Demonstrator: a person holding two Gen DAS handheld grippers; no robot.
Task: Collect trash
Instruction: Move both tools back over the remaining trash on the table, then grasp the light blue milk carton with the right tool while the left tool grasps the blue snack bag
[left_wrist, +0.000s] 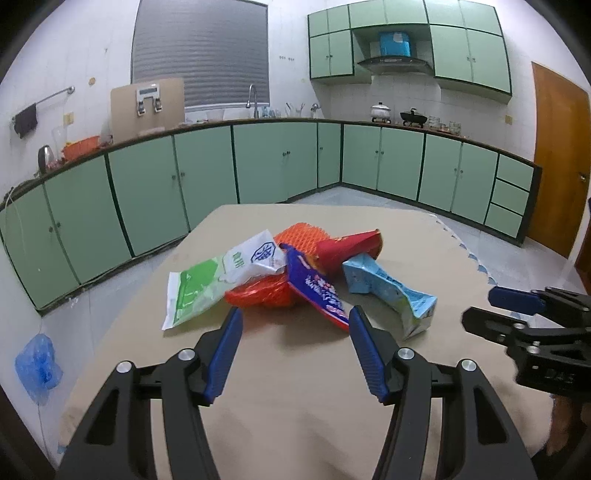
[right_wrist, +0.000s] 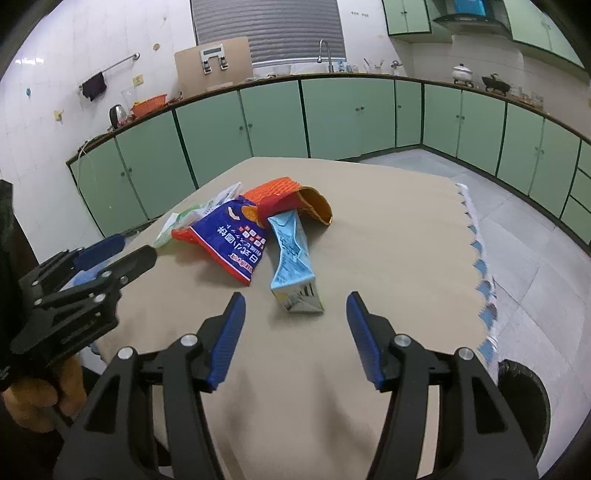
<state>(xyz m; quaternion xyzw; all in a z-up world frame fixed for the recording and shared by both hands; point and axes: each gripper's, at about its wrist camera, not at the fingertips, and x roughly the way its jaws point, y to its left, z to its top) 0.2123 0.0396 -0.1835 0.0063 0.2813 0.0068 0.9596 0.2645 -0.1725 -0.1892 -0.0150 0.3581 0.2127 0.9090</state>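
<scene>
Meanwhile, we hold our left gripper (left_wrist: 295, 314) with jaws spread and empty, just short of the trash pile: green-white pouch (left_wrist: 192, 291), orange mesh (left_wrist: 301, 236), blue snack bag (right_wrist: 231, 236), crushed light-blue carton (right_wrist: 291, 258), heaped mid-table (right_wrist: 388, 229), likely for easy picking. Our right gripper (right_wrist: 295, 301), jaws likewise released, faces the carton. Rightward, bare table runs to its scalloped edge; a dark bin (right_wrist: 524, 398) waits below.
</scene>
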